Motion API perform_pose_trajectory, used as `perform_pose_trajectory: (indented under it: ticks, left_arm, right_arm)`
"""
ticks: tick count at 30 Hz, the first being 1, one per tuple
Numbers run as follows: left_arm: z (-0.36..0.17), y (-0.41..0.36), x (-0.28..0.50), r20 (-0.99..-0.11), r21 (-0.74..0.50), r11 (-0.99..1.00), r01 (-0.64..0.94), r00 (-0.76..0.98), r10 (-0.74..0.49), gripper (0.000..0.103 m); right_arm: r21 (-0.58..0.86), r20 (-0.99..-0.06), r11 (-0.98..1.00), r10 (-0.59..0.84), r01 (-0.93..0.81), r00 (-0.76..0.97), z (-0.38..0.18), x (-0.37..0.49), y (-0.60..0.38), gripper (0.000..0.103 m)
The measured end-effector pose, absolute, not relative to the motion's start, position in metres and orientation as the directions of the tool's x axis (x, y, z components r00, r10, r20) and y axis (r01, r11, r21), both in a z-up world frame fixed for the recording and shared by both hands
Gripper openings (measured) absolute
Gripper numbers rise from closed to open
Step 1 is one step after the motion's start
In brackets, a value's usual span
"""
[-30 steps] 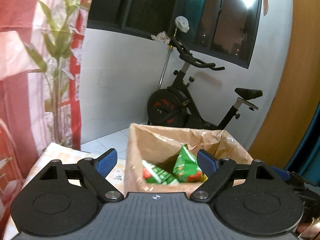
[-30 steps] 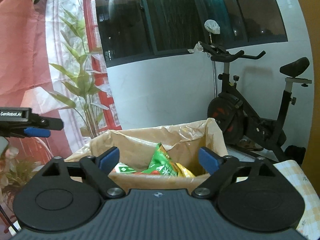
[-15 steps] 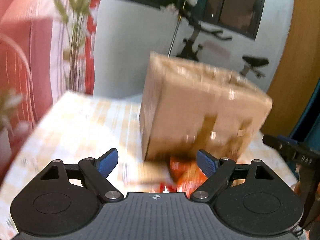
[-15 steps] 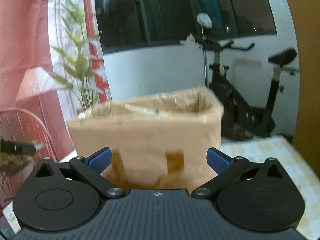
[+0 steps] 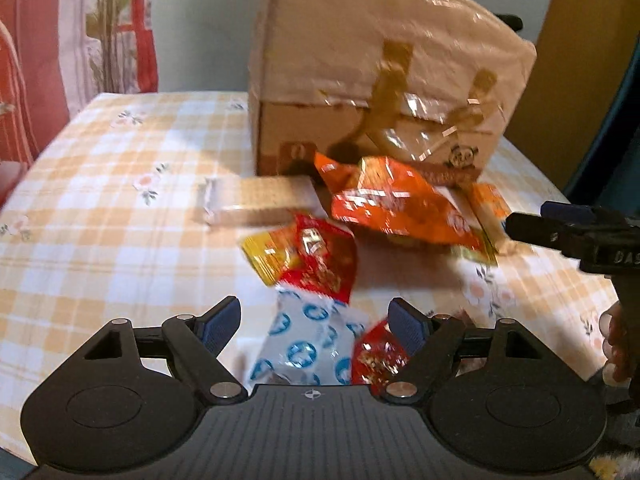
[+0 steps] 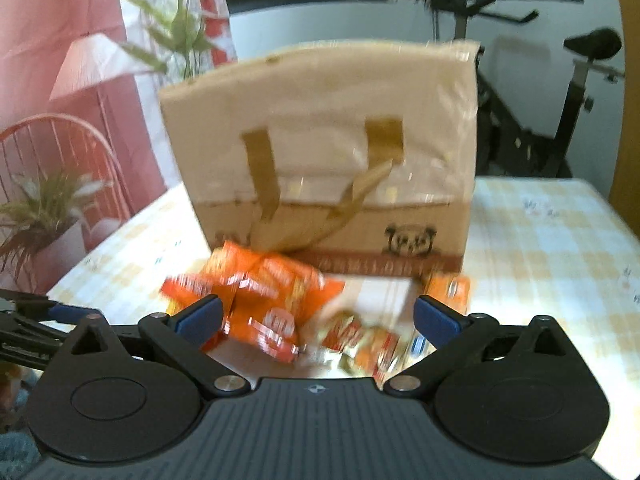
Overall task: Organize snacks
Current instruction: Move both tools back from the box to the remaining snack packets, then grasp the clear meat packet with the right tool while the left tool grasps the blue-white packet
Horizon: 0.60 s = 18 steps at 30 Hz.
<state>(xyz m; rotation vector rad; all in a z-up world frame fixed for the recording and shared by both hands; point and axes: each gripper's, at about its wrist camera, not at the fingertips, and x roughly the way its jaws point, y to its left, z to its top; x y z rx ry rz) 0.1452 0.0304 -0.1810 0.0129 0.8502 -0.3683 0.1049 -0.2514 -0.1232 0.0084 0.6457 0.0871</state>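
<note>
While my left claw (image 5: pixel 316 316) points down at the bench (image 5: pixel 100 184), its blue-padded jaws stand apart with nothing gripped, having just closed a little; a white packet with blue rings (image 5: pixel 308 344) and a red packet (image 5: pixel 380 356) lie on the cloth between them, untouched as far as I can tell. Higher in that frame an orange bag (image 5: pixel 400 204), a red and yellow packet (image 5: pixel 312 256) and a tan wafer pack (image 5: pixel 260 200) lie heaped before the brown bag (image 5: pixel 380 60), which fills the upper centre. My right claw (image 6: pixel 316 316) gapes wide and empty, its jaws having just opened further, over blurred orange packets (image 6: pixel 260 284) in front of that same bag (image 6: pixel 320 128).
</note>
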Motion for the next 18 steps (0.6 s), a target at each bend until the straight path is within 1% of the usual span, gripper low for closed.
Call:
perform_pose_trajectory:
  ticks: [3,6,8,12,15,16,18]
  left_arm:
    - [-0.188,0.026,0.144,-0.745,-0.122,0.936,0.331,0.592,-0.307,0.082]
    - [-0.194,0.024,0.146,-0.756,-0.131,0.938,0.320,0.580,-0.303,0.082]
    - [-0.197,0.026,0.146,-0.764,-0.140,0.942,0.305,0.572,-0.299,0.080]
    - [-0.205,0.029,0.149,-0.784,-0.153,0.948,0.277,0.550,-0.287,0.072]
    - [-0.206,0.029,0.148,-0.784,-0.153,0.949,0.276,0.551,-0.287,0.071]
    - [-0.206,0.029,0.148,-0.782,-0.154,0.949,0.277,0.552,-0.288,0.064]
    - [-0.206,0.030,0.146,-0.776,-0.151,0.951,0.271,0.563,-0.284,0.058]
  right_arm:
    - [-0.014,-0.640,0.997,0.047,-0.073,0.767,-0.130,0.104,-0.246,0.103]
    - [-0.023,-0.693,0.996,0.047,-0.087,0.719,-0.141,0.104,-0.240,0.096]
    - [-0.007,-0.720,0.994,0.073,-0.112,0.690,-0.147,0.100,-0.238,0.094]
    - [-0.030,-0.754,0.988,0.079,-0.153,0.652,-0.157,0.095,-0.228,0.092]
    - [-0.033,-0.766,0.984,0.088,-0.175,0.637,-0.159,0.093,-0.224,0.089]
    - [-0.033,-0.768,0.983,0.091,-0.181,0.634,-0.159,0.092,-0.223,0.089]
    - [-0.034,-0.774,0.980,0.097,-0.195,0.626,-0.160,0.092,-0.221,0.086]
